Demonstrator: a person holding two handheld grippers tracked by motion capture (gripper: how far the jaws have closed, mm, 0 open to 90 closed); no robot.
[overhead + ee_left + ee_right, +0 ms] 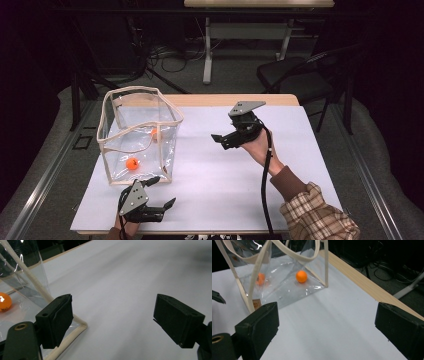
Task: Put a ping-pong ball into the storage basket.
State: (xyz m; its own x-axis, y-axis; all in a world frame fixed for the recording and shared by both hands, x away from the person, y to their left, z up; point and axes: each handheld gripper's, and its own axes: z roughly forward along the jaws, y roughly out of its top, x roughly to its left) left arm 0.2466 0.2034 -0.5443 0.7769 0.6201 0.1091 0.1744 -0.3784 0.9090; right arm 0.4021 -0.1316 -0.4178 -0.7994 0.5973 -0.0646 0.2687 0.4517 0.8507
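A clear plastic bag point(140, 131) with cream trim stands upright on the left of the white table cover. Two orange balls lie inside it, one near the front point(132, 163) and one farther back point(154, 133). My left gripper point(165, 190) is open and empty near the table's front edge, just off the bag's near corner. In the left gripper view the bag's trim point(32, 280) runs past the left jaw, with a ball point(4, 302) behind it. My right gripper point(221, 141) is open and empty above mid-table, pointing toward the bag. The right gripper view shows both balls point(301, 276) point(260, 278) through the bag's wall point(287, 287).
A white cover point(240, 190) spreads over the wooden table, whose far edge point(240, 100) shows bare. A black chair point(295, 75) stands behind the table at the right. Another table's legs point(207, 50) and cables lie on the floor beyond.
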